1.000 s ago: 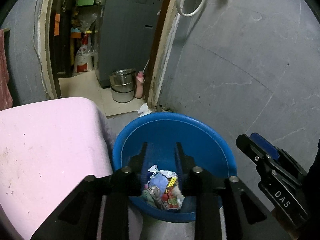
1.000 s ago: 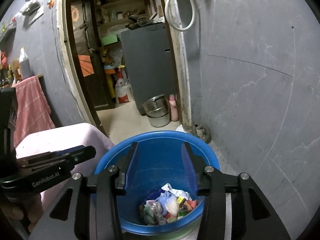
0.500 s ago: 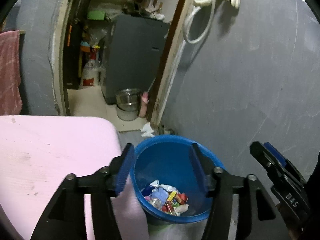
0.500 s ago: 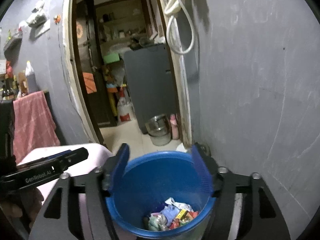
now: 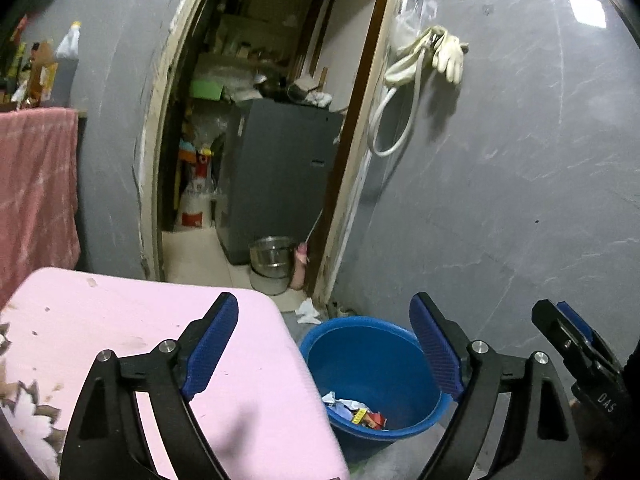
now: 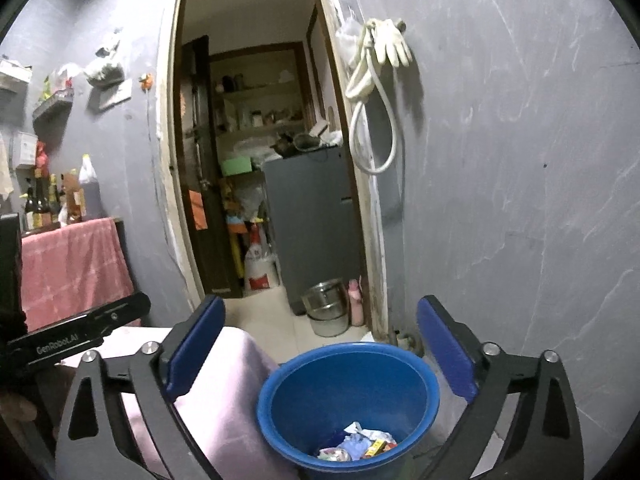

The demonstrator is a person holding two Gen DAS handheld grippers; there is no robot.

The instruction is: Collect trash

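A blue plastic bucket (image 5: 384, 360) stands on the floor by the grey wall, also in the right wrist view (image 6: 348, 392). Crumpled wrappers and paper trash (image 5: 356, 414) lie in its bottom, and they show in the right wrist view (image 6: 360, 446) too. My left gripper (image 5: 324, 350) is open and empty, raised above the pink table's corner and the bucket. My right gripper (image 6: 320, 350) is open and empty, above the bucket. Each gripper's body shows at the edge of the other's view.
A pink-covered table (image 5: 120, 340) stands left of the bucket. Behind is a doorway with a grey appliance (image 5: 280, 176), steel pots (image 5: 272, 258) and a pink bottle (image 5: 299, 270). A hose and glove (image 5: 424, 60) hang on the wall. A red towel (image 5: 36, 184) hangs left.
Both grippers have risen and pulled back from the bucket, and their jaws have opened wider. The left gripper released trash into the bucket.
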